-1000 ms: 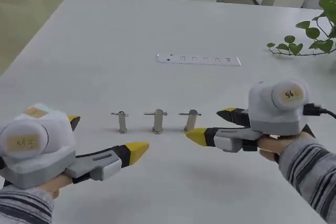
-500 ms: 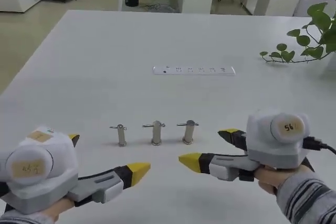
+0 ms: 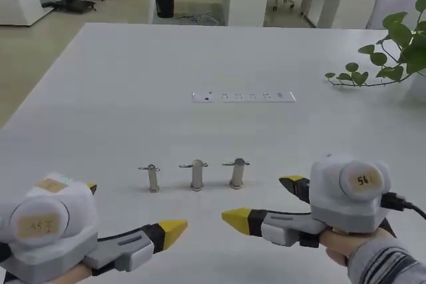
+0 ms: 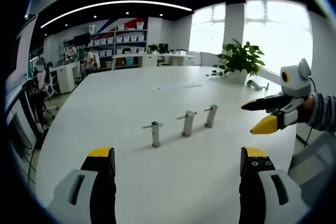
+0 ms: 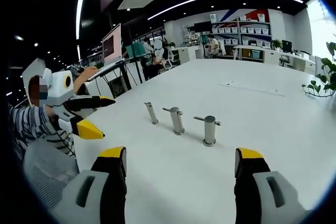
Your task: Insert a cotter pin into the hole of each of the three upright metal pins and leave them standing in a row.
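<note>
**Q:** Tongs?

**A:** Your left tongs (image 3: 132, 207) and right tongs (image 3: 263, 199) both gape wide and hold nothing. They sit low over the worktop (image 3: 100, 98), on your side of the row.

**Q:** Risk from here?

**A:** A careless sweep. Your right tongs are near the end pin. The pins look narrow and free-standing, so a brush would likely topple one. A knock on a cotter pin's end could slide it out.

**Q:** The pins?

**A:** Three metal pins (image 3: 197, 175), short and shiny. They stand upright mid-worktop in a straight row, apart from each other. Each seems to carry a thin cotter pin (image 5: 199, 119) crosswise near its top. The left one is too small to be sure.
</note>
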`<action>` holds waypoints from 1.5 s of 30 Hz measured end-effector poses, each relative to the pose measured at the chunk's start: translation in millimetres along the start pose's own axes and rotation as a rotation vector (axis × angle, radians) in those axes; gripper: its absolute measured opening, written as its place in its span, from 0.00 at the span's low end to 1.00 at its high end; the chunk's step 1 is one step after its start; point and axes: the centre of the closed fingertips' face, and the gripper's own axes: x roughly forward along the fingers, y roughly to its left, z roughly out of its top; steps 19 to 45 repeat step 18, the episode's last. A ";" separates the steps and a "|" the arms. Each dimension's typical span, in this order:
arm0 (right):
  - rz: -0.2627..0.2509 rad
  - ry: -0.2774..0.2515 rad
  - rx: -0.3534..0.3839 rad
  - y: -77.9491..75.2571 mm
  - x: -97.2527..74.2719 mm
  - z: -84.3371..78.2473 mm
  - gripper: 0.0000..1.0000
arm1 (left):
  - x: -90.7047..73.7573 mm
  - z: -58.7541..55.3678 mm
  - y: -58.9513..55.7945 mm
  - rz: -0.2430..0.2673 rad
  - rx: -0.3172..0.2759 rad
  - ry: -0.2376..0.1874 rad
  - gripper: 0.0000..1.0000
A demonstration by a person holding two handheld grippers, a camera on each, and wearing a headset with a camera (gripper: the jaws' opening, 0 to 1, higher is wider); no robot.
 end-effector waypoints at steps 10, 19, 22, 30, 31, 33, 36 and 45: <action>0.018 0.018 -0.018 5.0 -0.2 -5.8 0.83 | -2.4 -2.9 2.0 0.009 -0.007 0.002 0.98; 0.026 0.013 -0.014 8.9 0.7 -6.6 0.82 | -4.5 -3.1 1.9 0.017 -0.012 0.000 0.98; 0.026 0.013 -0.014 8.9 0.7 -6.6 0.82 | -4.5 -3.1 1.9 0.017 -0.012 0.000 0.98; 0.026 0.013 -0.014 8.9 0.7 -6.6 0.82 | -4.5 -3.1 1.9 0.017 -0.012 0.000 0.98; 0.026 0.013 -0.014 8.9 0.7 -6.6 0.82 | -4.5 -3.1 1.9 0.017 -0.012 0.000 0.98; 0.026 0.013 -0.014 8.9 0.7 -6.6 0.82 | -4.5 -3.1 1.9 0.017 -0.012 0.000 0.98; 0.026 0.013 -0.014 8.9 0.7 -6.6 0.82 | -4.5 -3.1 1.9 0.017 -0.012 0.000 0.98; 0.026 0.013 -0.014 8.9 0.7 -6.6 0.82 | -4.5 -3.1 1.9 0.017 -0.012 0.000 0.98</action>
